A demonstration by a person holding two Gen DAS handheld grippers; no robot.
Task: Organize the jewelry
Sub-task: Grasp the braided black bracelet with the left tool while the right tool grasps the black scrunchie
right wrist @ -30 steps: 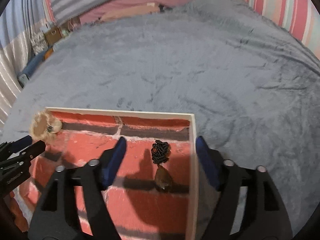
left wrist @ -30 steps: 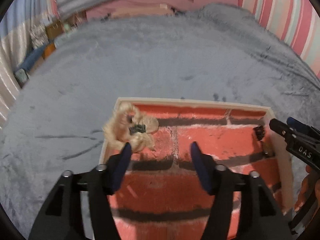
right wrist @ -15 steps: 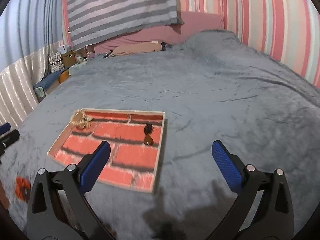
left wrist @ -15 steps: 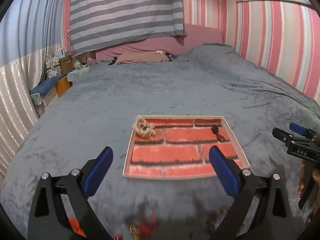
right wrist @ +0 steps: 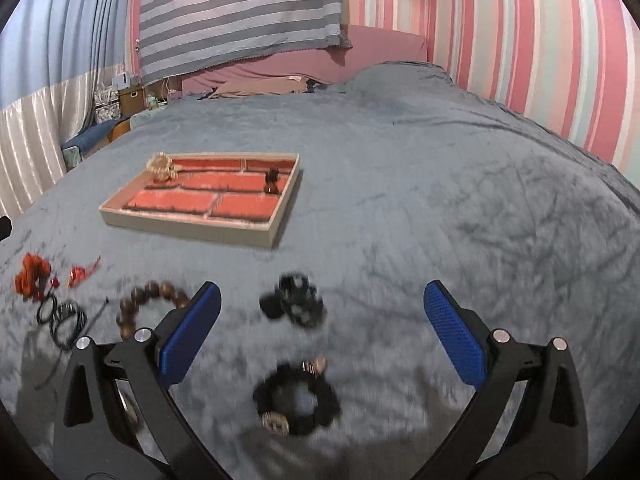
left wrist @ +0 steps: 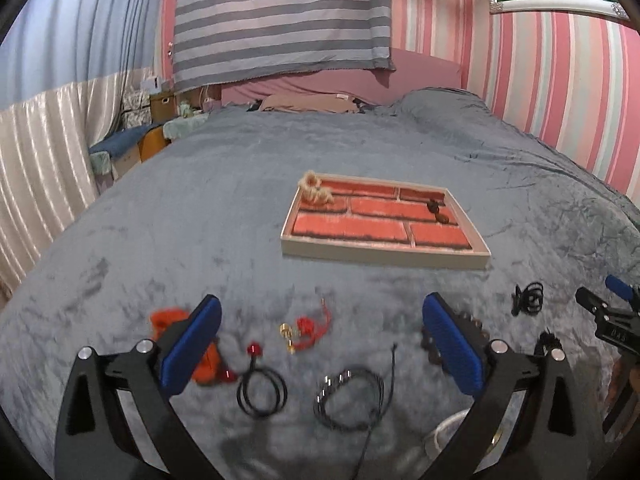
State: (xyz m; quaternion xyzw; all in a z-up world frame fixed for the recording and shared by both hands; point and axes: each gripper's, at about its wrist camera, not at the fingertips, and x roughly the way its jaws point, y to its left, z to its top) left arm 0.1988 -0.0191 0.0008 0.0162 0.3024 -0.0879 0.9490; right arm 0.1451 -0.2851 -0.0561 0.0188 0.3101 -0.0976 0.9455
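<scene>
Left wrist view. Left tongs (left wrist: 320, 354): blue pads wide apart, nothing between them; jaws have just been opening. Tray (left wrist: 384, 255), brick-patterned floor, sits mid-bed on the grey blanket (left wrist: 200, 208). Placed: cream scrunchie (left wrist: 316, 193) at the tray's far left corner; dark pendant necklace (left wrist: 437, 212) by its right wall. Unsorted on the bed in front of the tray's near edge: orange scrunchie (left wrist: 170, 320), red charm bracelet (left wrist: 310, 328), black cord loop (left wrist: 262, 394), dark cord bracelet (left wrist: 352, 398).

Right wrist view. Right tongs (right wrist: 322, 334): pads wide apart, empty; likewise just opened. Unsorted nearby: wooden bead bracelet (right wrist: 150, 304), black bead cluster (right wrist: 296, 304), black bracelet (right wrist: 296, 402).

Judgement: two pieces stowed, at least seven remaining; early stage.
</scene>
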